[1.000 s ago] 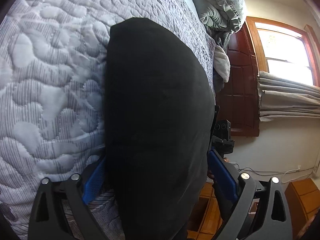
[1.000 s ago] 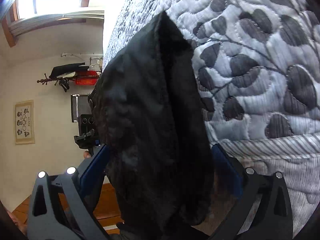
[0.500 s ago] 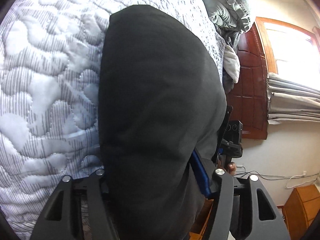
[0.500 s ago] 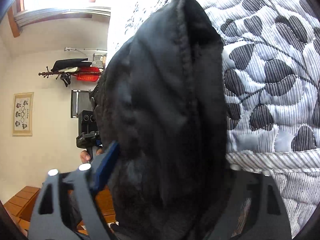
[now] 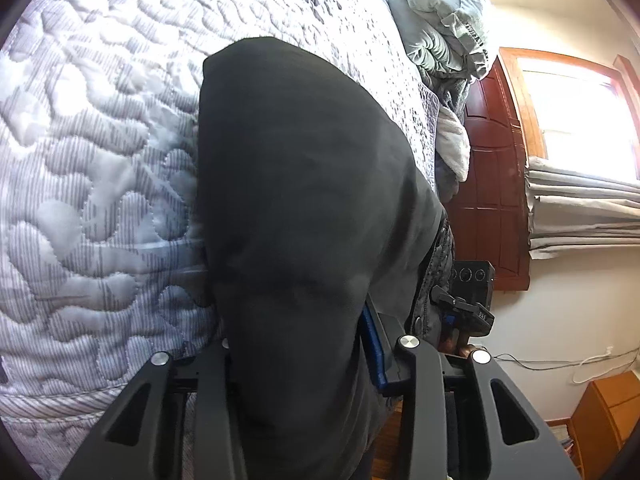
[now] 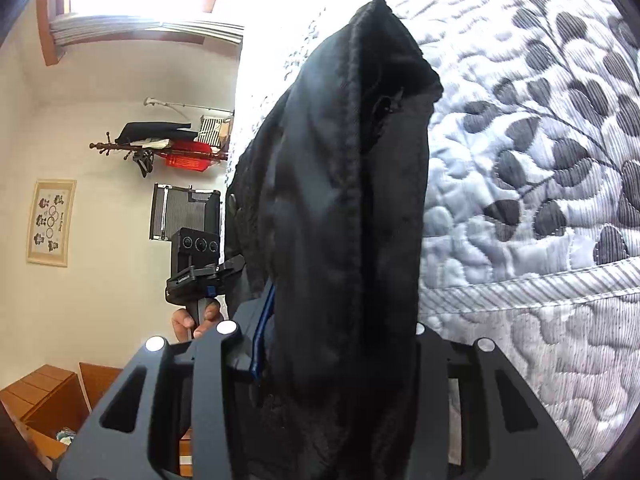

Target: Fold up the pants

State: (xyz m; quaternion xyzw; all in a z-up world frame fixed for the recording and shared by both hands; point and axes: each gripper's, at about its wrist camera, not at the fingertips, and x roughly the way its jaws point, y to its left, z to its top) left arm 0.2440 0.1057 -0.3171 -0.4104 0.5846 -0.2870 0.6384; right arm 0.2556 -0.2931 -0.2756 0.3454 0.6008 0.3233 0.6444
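Note:
The black pants [image 5: 304, 208] lie over the edge of a quilted bed and fill the middle of both wrist views [image 6: 344, 216]. My left gripper [image 5: 296, 344] is shut on the pants' near edge; the cloth hides its fingertips, and only a blue pad [image 5: 372, 348] shows. My right gripper [image 6: 340, 340] is shut on the other end of the same edge, with a seam running up the cloth. Each view shows the other gripper's body held in a hand, beside the pants.
The grey-white quilted bedspread [image 5: 100, 160] with a leaf print [image 6: 540, 140] lies under the pants. A rumpled duvet [image 5: 436, 20] is at the bed's far end. A dark wooden door [image 5: 496, 184], a curtained window and a wooden floor [image 6: 44, 396] lie beyond the bed edge.
Both grippers have closed from wide open onto the pants' edge. The cloth has bunched between the fingers and risen slightly toward the cameras.

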